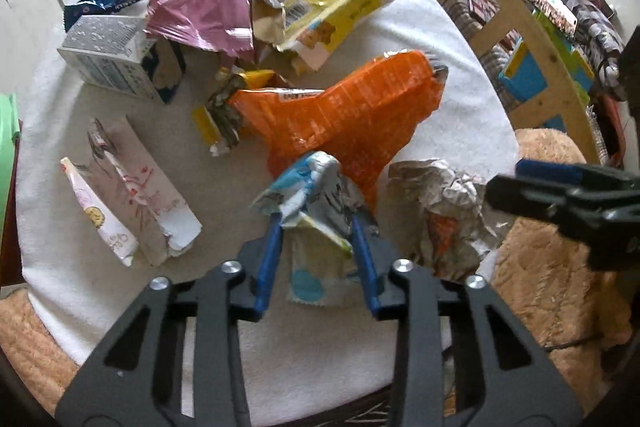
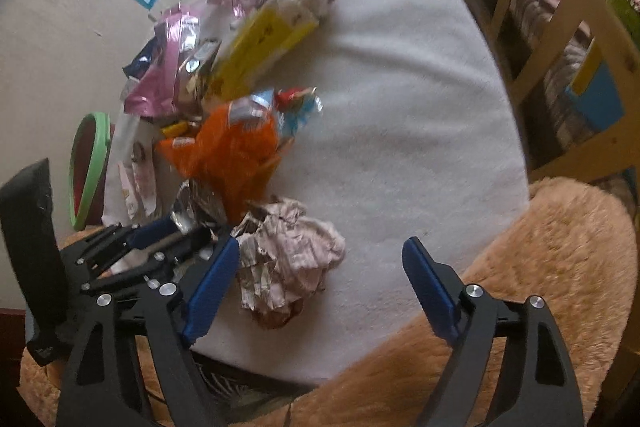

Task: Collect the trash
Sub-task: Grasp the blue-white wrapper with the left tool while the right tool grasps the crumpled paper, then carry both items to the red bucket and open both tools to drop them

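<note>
Trash lies on a white cloth-covered table [image 1: 460, 75]. My left gripper [image 1: 316, 223] is shut on a crumpled blue-and-silver wrapper [image 1: 312, 187], in front of an orange bag [image 1: 352, 111]. A crumpled grey paper ball [image 1: 444, 211] lies to its right. In the right wrist view my right gripper [image 2: 320, 259] is open and empty, its left finger beside the paper ball [image 2: 288, 251]. The left gripper [image 2: 160, 239] shows at the left there, and the orange bag [image 2: 232, 155] lies beyond it.
Further back lie a pink foil bag [image 1: 204, 11], a yellow box [image 1: 336, 11], a white carton [image 1: 116, 55], a flat pink-white pouch [image 1: 132, 207]. A green-rimmed bin [image 2: 88, 167] stands at the left. A wooden rack [image 1: 516, 27] is on the right, a tan plush seat [image 2: 520, 287] in front.
</note>
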Demonstrator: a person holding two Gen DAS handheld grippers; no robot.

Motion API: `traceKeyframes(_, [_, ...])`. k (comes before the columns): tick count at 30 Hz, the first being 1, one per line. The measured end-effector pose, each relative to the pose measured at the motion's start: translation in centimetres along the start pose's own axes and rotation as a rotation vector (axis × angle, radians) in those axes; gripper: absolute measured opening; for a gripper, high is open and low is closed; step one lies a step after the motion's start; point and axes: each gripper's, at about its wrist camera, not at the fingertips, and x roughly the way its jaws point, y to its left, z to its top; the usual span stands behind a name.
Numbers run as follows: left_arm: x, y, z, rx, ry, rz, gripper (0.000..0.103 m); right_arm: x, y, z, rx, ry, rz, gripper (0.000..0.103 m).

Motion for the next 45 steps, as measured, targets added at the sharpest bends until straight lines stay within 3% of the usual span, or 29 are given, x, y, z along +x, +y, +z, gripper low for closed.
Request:
traceKeyframes(6, [-2.1, 1.2, 0.4, -0.017, -0.066, 0.006, 0.023, 1.8, -0.2, -0.2, 0.027, 0.082, 0.051, 0.078])
traceKeyframes(8, [-2.8, 1.5, 0.7, -0.026, -0.09, 0.016, 0.023, 2.4, -0.1, -0.2, 0.022, 0.105, 0.064, 0.067])
traceKeyframes(10, [-3.3, 1.7, 1.0, -0.036, -0.109, 0.026, 0.023, 2.8, 0.2, -0.3, 0.023, 0.12, 0.107, 0.045])
traceKeyframes(13, [-4.5, 2.0, 1.3, -0.051, -0.15, 0.042, 0.023, 2.6, 0.8, -0.4, -0.006, 0.11, 0.111, 0.038])
traceKeyframes(25, [-7.1, 5.0, 1.5, -0.134, -0.238, 0.082, 0.022, -1.6, 2.6, 0.4, -0.065, -0.101, 0.109, 0.035])
traceKeyframes(36, [-7.3, 9.9, 0.4, -0.286, -0.239, 0.134, 0.022, -3.9, 3.0, 0.6, -0.092, -0.183, 0.129, 0.035])
traceKeyframes(41, [-10.1, 10.8, 0.6, -0.301, -0.321, 0.179, 0.021, -5.9, 3.9, 1.2, -0.116, -0.255, 0.154, 0.035])
traceKeyframes(45, [-12.7, 12.0, 0.6, -0.324, -0.393, 0.253, 0.021, -7.1, 7.2, 2.6, -0.187, -0.29, 0.235, 0.035])
